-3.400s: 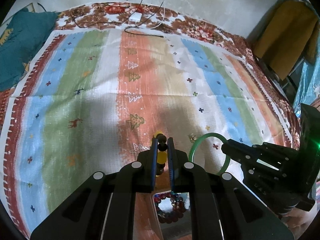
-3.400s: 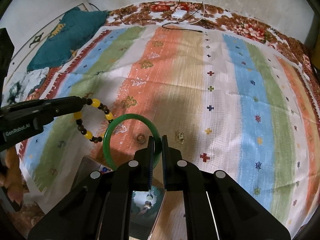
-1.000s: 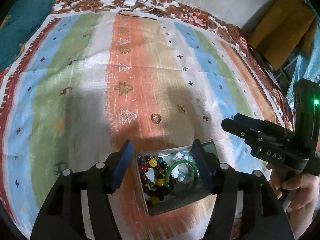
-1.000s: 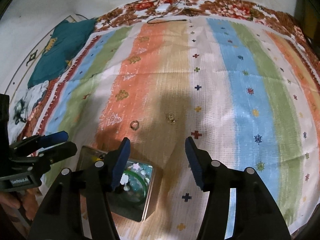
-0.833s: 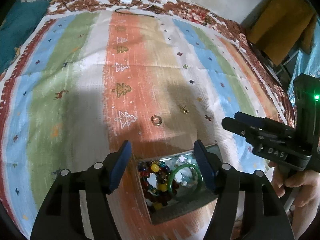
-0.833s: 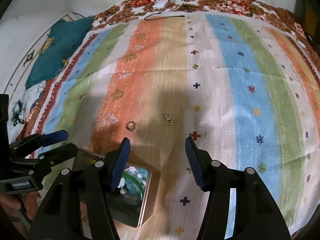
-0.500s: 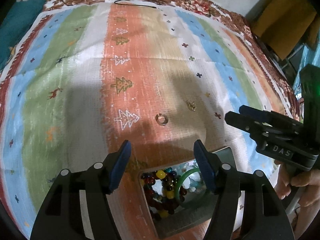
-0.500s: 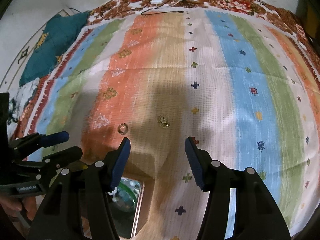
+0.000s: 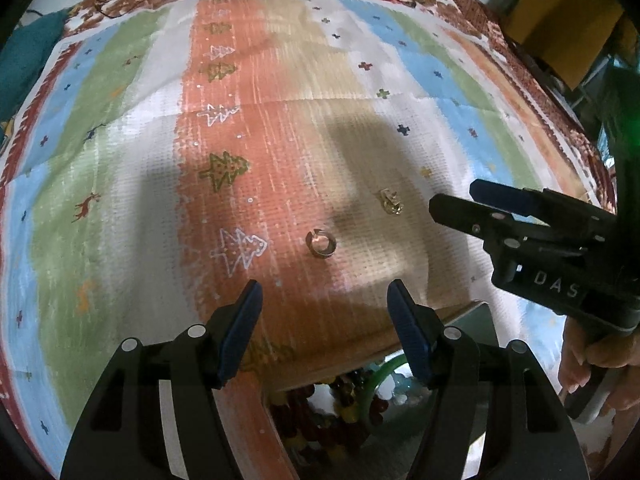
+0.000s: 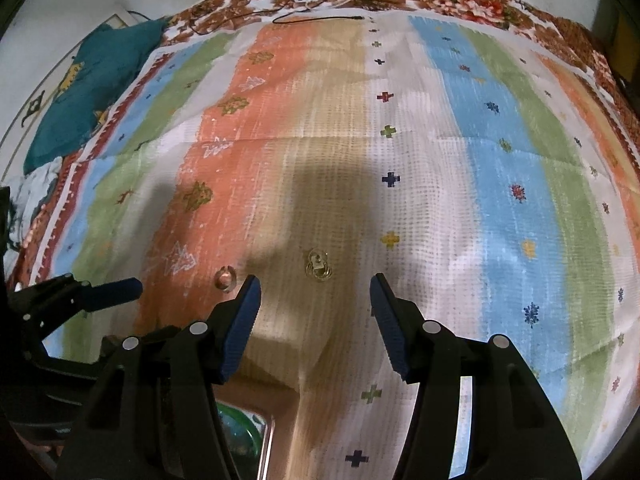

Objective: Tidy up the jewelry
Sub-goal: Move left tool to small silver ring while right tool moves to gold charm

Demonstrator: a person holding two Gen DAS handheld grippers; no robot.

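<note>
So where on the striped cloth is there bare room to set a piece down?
Free: the blue and green stripes right of the gold earring, and the far cloth before the cable. Crowded: around the ring, the earring and the tin.

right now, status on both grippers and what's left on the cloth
Left gripper open, empty. Right gripper open, empty. Ring and gold trinket loose on cloth, ahead of box. Nothing in the way.
</note>
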